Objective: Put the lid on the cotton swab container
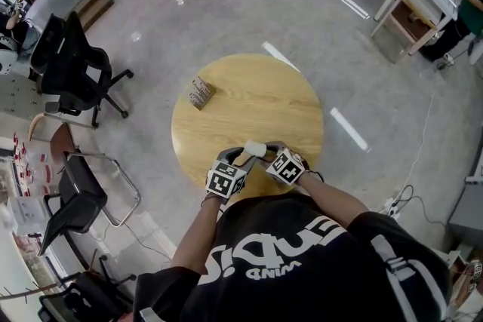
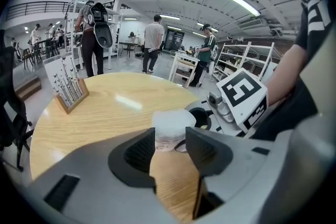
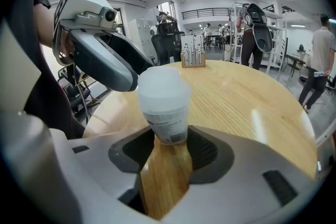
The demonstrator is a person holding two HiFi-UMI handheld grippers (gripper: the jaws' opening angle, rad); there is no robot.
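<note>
In the head view, the round wooden table (image 1: 256,98) carries the cotton swab container (image 1: 255,149) near its 6 o'clock edge. My left gripper (image 1: 240,157) comes in at the container's 8 o'clock and my right gripper (image 1: 270,152) at its 4 o'clock. A small wooden stand (image 1: 201,92) sits well apart, toward the table's 10 o'clock. In the left gripper view, the container stands upright at the tips of my left jaws with its frosted white lid (image 2: 173,122) seated on top. These jaws are drawn in against the lid's sides, and the printed body shows in the gap below. My right gripper's marker cube sits at 2 o'clock from the container. The stand is at 10 o'clock and holds something upright, marked with thin dark lines, that I cannot identify. In the right gripper view, my right jaws are closed on the container's lower, labelled body, with a pad touching each side at 3 and 9 o'clock. The capped top rises above them. One grey jaw of my left gripper meets the lid from 10 o'clock. The frosted lid and the label hide whatever is inside, so I cannot tell the contents.
</note>
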